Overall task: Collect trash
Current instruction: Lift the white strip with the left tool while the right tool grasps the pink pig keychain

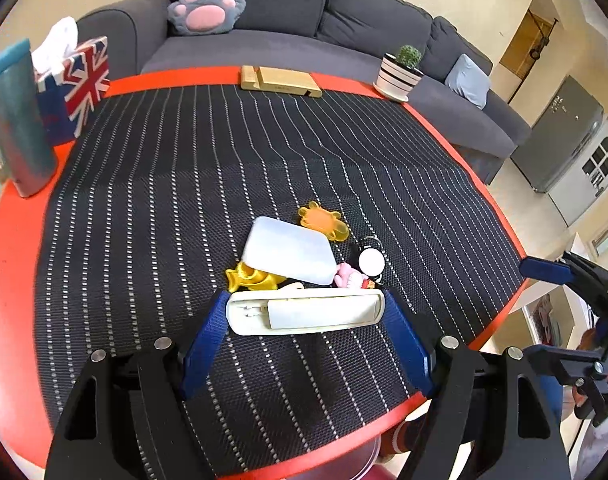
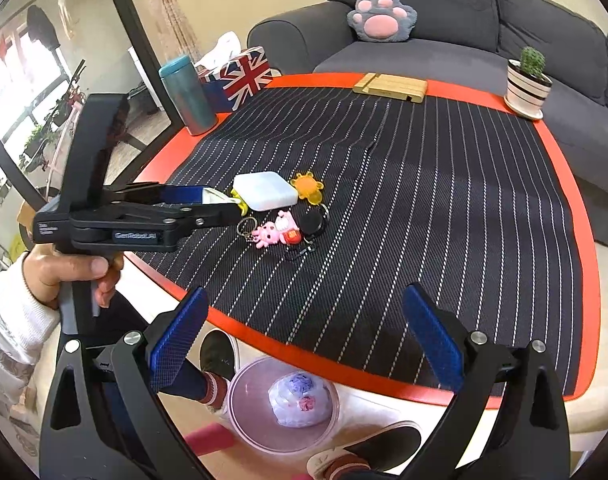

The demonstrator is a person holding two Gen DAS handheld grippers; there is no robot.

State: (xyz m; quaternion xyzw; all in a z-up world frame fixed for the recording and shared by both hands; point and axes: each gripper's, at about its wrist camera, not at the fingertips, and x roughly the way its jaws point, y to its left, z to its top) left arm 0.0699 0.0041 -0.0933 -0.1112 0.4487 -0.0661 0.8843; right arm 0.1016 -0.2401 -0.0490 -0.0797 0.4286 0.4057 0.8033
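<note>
My left gripper [image 1: 305, 312] is shut on a flat white plastic package [image 1: 304, 312], gripping its two ends just above the striped mat. In the right wrist view the left gripper [image 2: 220, 200] reaches in from the left with the white package's [image 2: 216, 198] end between its blue pads. My right gripper [image 2: 304, 336] is open and empty, hovering over the table's near edge above a pink bin [image 2: 244, 412] on the floor. The bin holds a crumpled plastic wad [image 2: 300, 400].
On the mat lie a white box [image 1: 288, 250], a yellow toy [image 1: 252, 276], an orange toy [image 1: 323, 222], and a pink pig keychain [image 2: 274, 232] with a black reel [image 2: 311, 222]. A teal tumbler [image 1: 18, 120], flag tissue box [image 1: 78, 84], wooden stand [image 1: 278, 80] and cactus pot [image 1: 399, 72] line the far edge.
</note>
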